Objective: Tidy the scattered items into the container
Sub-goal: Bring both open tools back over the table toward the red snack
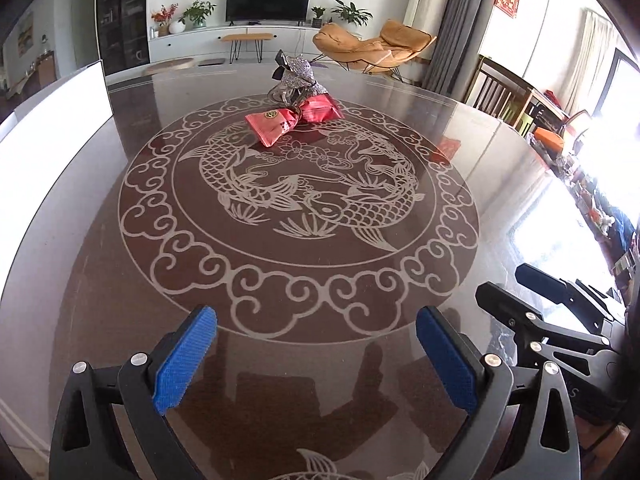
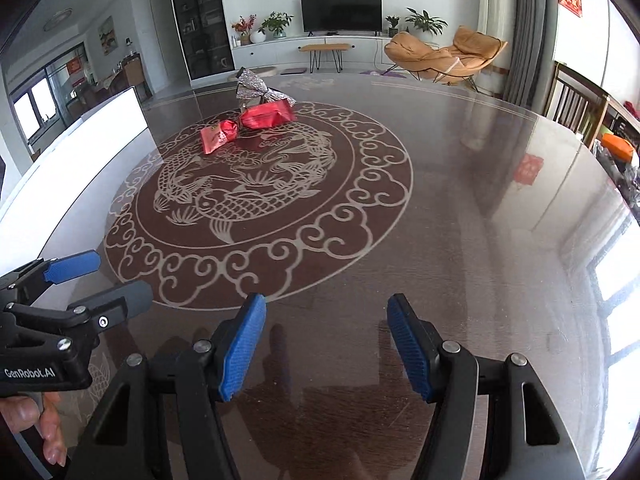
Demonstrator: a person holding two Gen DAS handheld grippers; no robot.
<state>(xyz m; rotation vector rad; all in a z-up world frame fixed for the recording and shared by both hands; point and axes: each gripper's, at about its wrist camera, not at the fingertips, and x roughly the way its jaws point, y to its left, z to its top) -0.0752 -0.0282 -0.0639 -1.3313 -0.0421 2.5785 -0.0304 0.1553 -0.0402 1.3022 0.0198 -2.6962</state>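
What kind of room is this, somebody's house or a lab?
Most likely a home, an open living and dining room. A TV stands on a low white cabinet with potted plants beside it, an orange lounge chair sits by the curtains, and the foreground is a big round glass-topped table.

Ahead of the left gripper [image 1: 316, 354], two packets [image 1: 294, 118] lie touching on the table [image 1: 500, 200], a foil-wrapped bundle [image 1: 296, 76] just behind them. A white container [image 1: 52, 128] stands to the left, and the right gripper [image 1: 504, 284] hangs to the right.
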